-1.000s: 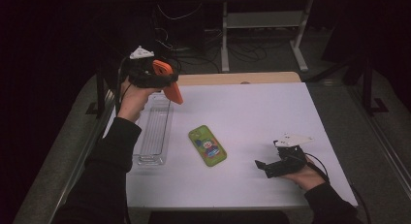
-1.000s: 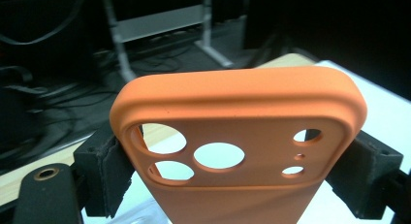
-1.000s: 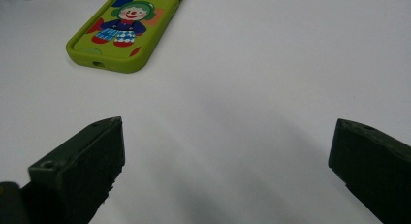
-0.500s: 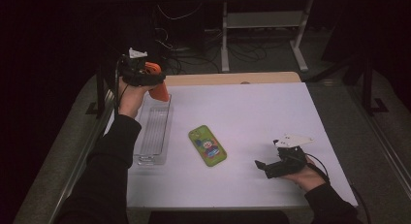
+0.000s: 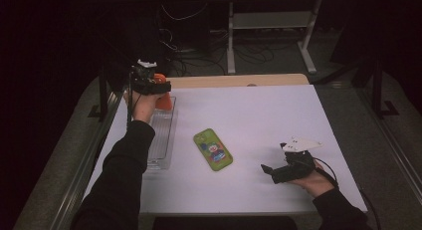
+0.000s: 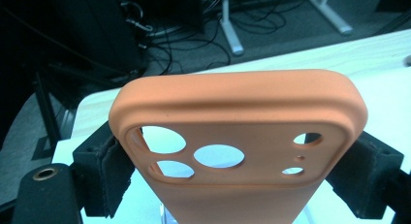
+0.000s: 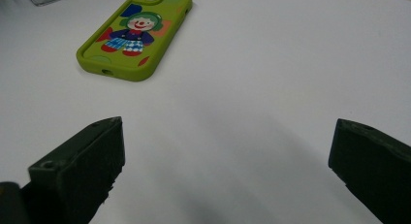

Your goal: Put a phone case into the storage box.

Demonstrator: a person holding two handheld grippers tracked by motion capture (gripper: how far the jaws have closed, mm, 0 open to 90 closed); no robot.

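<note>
My left gripper (image 5: 158,88) is shut on an orange phone case (image 5: 162,95) and holds it above the far end of a clear plastic tray (image 5: 160,140) at the table's left. In the left gripper view the orange phone case (image 6: 237,141) stands between both jaws, its camera cut-outs facing me. A green phone case (image 5: 213,149) with a clown picture lies flat mid-table. My right gripper (image 5: 268,171) rests low at the front right, open, nothing between its jaws. In the right gripper view the green phone case (image 7: 135,35) lies ahead and to the left of the open right gripper (image 7: 228,156).
The white table (image 5: 259,115) has a wooden strip (image 5: 239,80) along its far edge. Behind it are cables and a white metal stand (image 5: 268,36) on the dark floor. A metal rail (image 5: 84,170) runs along the table's left side.
My left gripper has carried the orange case down and toward the far end of the clear tray. The right gripper and the green case have stayed put.
</note>
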